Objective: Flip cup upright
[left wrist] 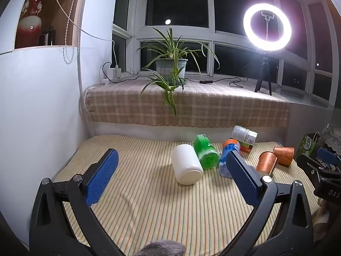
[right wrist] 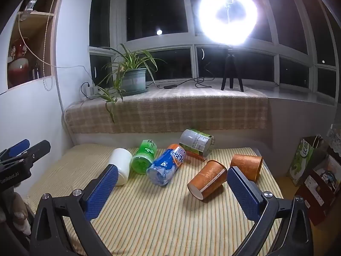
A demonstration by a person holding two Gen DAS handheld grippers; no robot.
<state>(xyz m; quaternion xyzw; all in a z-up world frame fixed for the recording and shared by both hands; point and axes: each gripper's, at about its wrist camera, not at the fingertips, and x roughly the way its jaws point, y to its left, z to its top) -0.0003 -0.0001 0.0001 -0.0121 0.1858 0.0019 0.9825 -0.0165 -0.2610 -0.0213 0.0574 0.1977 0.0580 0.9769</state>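
Six containers on the striped mat (right wrist: 170, 224), all lying on their sides: one white cup (right wrist: 121, 163), two orange paper cups (right wrist: 207, 179) at 3 o'clock of centre, and three bottles (right wrist: 166, 166) between them. One potted plant (right wrist: 133, 79) at 11 o'clock, one ring light (right wrist: 229, 16) at 1 o'clock.

i've got the striped mat (right wrist: 162, 217) filling the lower half of my right wrist view, and six things lying on their sides across its far part. from the left: a white cup (right wrist: 121, 164), a green cup (right wrist: 143, 156) touching it, a blue and orange cup (right wrist: 167, 166), then a grey-labelled cup (right wrist: 196, 141) at the back. lower right of centre, one brown paper cup (right wrist: 207, 179), with a second brown paper cup (right wrist: 247, 165) just beside it.
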